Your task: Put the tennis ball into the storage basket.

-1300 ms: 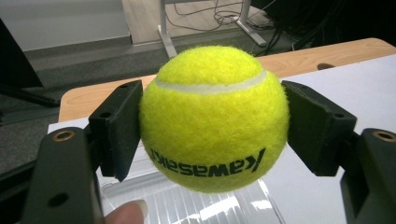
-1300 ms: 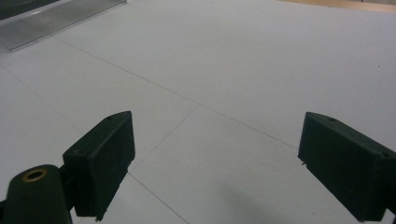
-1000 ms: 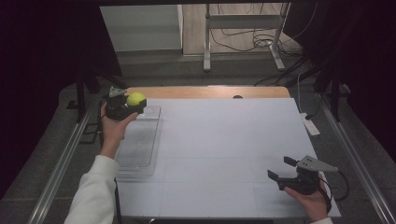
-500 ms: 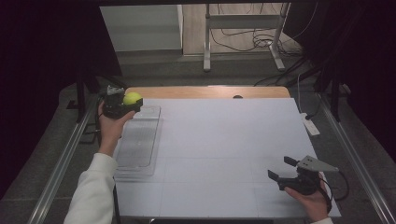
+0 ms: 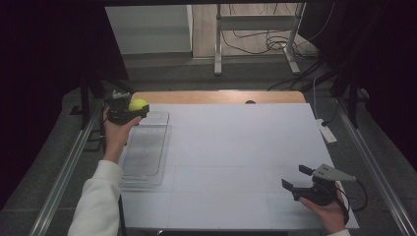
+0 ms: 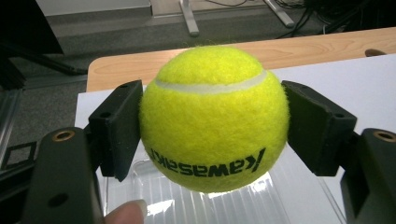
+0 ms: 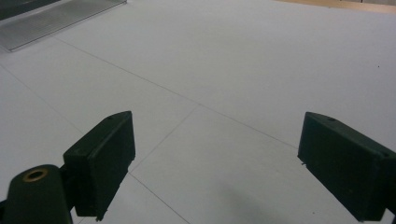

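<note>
L gripper (image 5: pixel 129 112) at approx 10 o'clock of the table (image 5: pixel 236 162), far-left corner, held up in the person's left hand (image 5: pixel 116 135). Jaws clenched on tennis ball (image 5: pixel 138 104). In the left gripper view the pads press the ball (image 6: pixel 212 119) from both sides, at 9 and 3 o'clock; white seam runs across the upper part, black "Kawasaki" print upside down on the lower part. A fingertip (image 6: pixel 126 213) shows at approx 7 o'clock of that frame.

Ball sits above the far end of a clear plastic tray (image 5: pixel 145 152); the ribbed tray (image 6: pixel 196 205) shows directly under the ball in the left gripper view. Whether ball touches tray: can't tell, looks clear of it. Tray lies lengthwise along the table's left edge, approx 9 o'clock.

R gripper (image 5: pixel 297 179) at approx 4 o'clock of the table, near-right corner, in the right hand (image 5: pixel 329 211), grey plate on top. Jaws released, wide apart, nothing btwn them; right gripper view shows bare white sheet (image 7: pixel 224 93) w/ faint fold lines btwn the pads. Tray corner (image 7: pixel 51 18) at approx 11 o'clock of that frame.

The two grippers are well apart.
</note>
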`<state>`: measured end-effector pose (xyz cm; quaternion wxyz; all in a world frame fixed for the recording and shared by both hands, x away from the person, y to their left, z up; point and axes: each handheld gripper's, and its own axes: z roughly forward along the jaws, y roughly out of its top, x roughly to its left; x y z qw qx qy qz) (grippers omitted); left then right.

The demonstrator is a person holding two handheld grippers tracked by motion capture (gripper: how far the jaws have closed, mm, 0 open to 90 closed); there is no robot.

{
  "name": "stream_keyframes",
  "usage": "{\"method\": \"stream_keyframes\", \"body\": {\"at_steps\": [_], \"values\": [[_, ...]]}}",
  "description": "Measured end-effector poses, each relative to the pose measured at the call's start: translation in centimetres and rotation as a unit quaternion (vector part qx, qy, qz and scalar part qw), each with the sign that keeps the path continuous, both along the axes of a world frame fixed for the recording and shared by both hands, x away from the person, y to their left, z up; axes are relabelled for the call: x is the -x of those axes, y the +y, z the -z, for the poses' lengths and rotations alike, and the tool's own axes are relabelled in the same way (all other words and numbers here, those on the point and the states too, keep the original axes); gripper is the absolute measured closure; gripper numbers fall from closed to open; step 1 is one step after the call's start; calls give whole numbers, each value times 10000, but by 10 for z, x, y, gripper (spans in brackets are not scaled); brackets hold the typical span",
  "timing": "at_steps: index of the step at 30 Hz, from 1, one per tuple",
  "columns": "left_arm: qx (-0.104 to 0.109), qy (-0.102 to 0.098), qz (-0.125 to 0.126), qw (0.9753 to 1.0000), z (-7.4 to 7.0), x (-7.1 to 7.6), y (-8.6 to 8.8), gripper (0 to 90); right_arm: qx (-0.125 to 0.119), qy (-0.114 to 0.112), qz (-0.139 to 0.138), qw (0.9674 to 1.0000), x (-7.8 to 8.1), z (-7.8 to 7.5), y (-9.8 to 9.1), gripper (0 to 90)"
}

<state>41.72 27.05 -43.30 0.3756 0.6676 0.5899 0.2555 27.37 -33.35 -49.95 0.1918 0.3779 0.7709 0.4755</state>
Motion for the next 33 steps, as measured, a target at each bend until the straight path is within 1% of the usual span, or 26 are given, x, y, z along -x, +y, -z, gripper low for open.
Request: {"method": "stream_keyframes", "body": {"at_steps": [4, 14, 25, 33], "values": [[7, 57, 13, 10000, 2, -1, 2, 266, -2, 3, -2, 10000, 0, 0, 0, 113], [4, 186, -61, 9998, 6, -2, 8, 266, 26, 13, 1, 10000, 0, 1, 1, 113], [-55, 333, -105, 9994, 13, -6, 10, 266, 13, 15, 4, 10000, 0, 1, 0, 113], [-113, 409, -110, 9990, 19, -9, 9, 266, 31, 33, -10, 10000, -1, 2, 1, 113]]}}
